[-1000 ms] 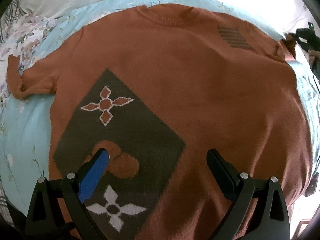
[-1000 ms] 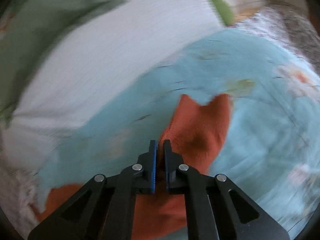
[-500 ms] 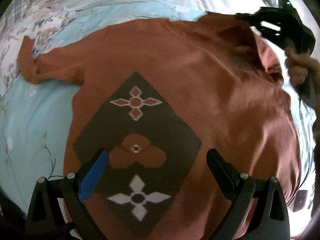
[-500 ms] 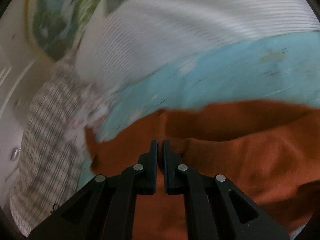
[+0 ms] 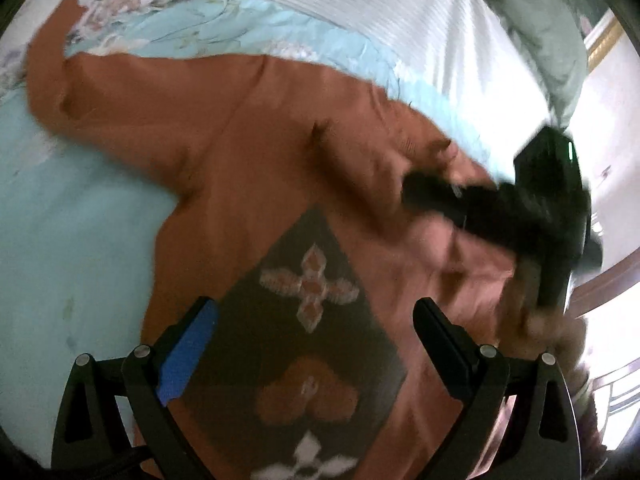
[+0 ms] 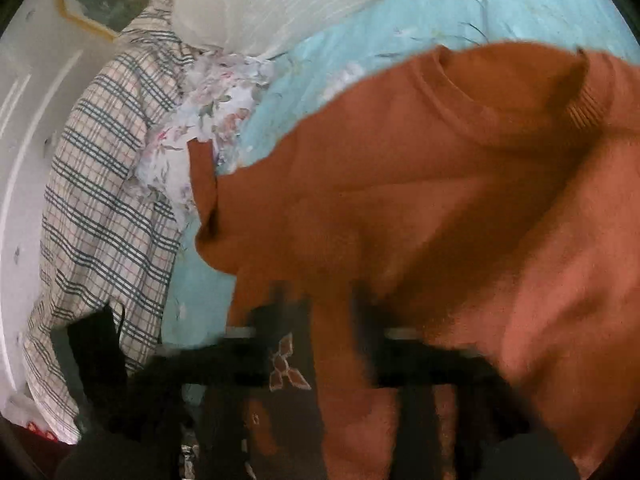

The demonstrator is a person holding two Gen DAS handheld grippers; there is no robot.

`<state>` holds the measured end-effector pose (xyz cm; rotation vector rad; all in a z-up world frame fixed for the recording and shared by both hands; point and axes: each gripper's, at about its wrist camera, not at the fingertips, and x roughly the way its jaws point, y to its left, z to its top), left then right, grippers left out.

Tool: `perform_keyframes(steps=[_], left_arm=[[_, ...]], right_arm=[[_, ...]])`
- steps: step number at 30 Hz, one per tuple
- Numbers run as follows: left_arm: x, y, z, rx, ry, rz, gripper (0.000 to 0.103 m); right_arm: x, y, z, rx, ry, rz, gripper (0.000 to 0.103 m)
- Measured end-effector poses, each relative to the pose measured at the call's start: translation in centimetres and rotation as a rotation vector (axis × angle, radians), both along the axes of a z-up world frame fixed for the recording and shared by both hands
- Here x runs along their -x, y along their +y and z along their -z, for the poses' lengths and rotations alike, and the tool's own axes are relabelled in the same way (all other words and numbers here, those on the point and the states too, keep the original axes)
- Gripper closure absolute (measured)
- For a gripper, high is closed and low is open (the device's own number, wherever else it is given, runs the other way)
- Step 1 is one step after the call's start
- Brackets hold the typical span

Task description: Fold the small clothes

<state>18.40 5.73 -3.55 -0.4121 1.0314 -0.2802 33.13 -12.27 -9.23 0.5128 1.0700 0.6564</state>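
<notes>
Sweater [image 5: 256, 148] across blue bedsheet [image 5: 72, 240], left claw [image 5: 316, 344] wide apart above.

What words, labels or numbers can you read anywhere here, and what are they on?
None: no readable text shows in either view.
The sweater carries only knitted shapes on a dark diamond: crosses and a clover, no letters.
The plaid cloth and the bedsheet show only patterns.
</notes>
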Motion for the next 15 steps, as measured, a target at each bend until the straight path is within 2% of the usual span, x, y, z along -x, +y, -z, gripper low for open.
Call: perform_keyframes(steps=[1, 3, 5, 9, 11, 12, 13, 14, 15], left_arm=[[-1.1, 0.0, -0.3, 0.021, -0.006, 0.008, 0.004], [-3.2, -0.3, -0.6, 0.054, -0.020, 0.033, 0.004], [-6.3, -1.0, -0.5, 0.051, -0.021, 0.054, 0.004], [-11.9, -2.0, 2.5, 0.058, 0.050, 0.066, 0.006], [-13.9, -2.5, 3.1, 0.074, 0.049, 0.073, 0.007], [-14.4, -2.7, 3.1, 0.059, 0.032, 0.077, 0.013], [-14.8, -3.2, 2.8, 0.042, 0.009, 0.091, 0.034], [-15.1, -3.6, 2.9, 0.036, 0.000, 0.115, 0.049], [-15.3, -4.0, 2.9, 0.039, -0.001, 0.140, 0.083]], right_arm=[[0.5, -0.5, -0.1, -0.011, -0.009, 0.012, 0.029], [1.8, -2.2, -0.6, -0.027, -0.033, 0.032, 0.029], [3.0, -3.7, -1.2, -0.017, -0.053, 0.064, 0.029], [5.7, -6.8, -2.3, -0.014, -0.091, 0.131, 0.029], [7.1, -8.5, -2.5, -0.005, -0.103, 0.170, 0.029], [7.7, -9.1, -2.6, 0.004, -0.106, 0.191, 0.029], [8.1, -9.8, -2.7, 0.008, -0.109, 0.207, 0.029], [8.7, -10.7, -2.7, 0.011, -0.113, 0.232, 0.029], [8.9, -11.0, -2.7, -0.006, -0.114, 0.226, 0.029]])
